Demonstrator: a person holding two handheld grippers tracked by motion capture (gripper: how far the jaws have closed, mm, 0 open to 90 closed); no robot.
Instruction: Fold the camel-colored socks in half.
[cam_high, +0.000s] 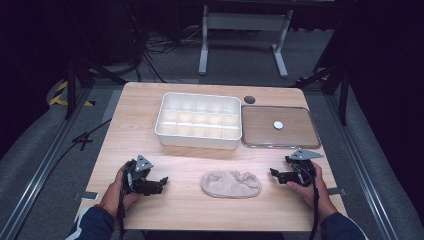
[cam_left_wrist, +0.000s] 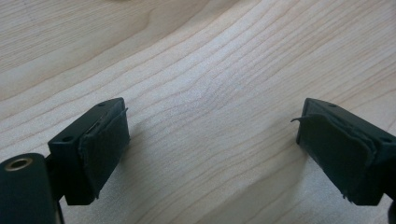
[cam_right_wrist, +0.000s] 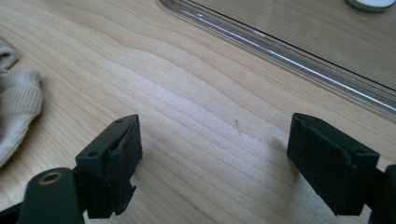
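Observation:
A beige sock (cam_high: 231, 184) lies crumpled on the wooden table (cam_high: 135, 130) near the front edge, between the two hands. My left gripper (cam_high: 161, 183) rests low at the sock's left, pointing toward it, open with bare wood between its pads (cam_left_wrist: 105, 140). My right gripper (cam_high: 274, 173) sits to the sock's right, open too, with nothing between its pads (cam_right_wrist: 122, 154). The sock's edge (cam_right_wrist: 16, 112) shows at the left of the right gripper view. Behind the sock stands a white divided box (cam_high: 198, 120). A clear lid (cam_high: 280, 127) lies flat to the box's right.
A small white round piece (cam_high: 278, 125) lies on the clear lid, whose rim (cam_right_wrist: 280, 51) crosses the top of the right gripper view. A dark round spot (cam_high: 249, 99) marks the table behind the lid. A white frame's legs (cam_high: 240, 35) stand on the floor beyond.

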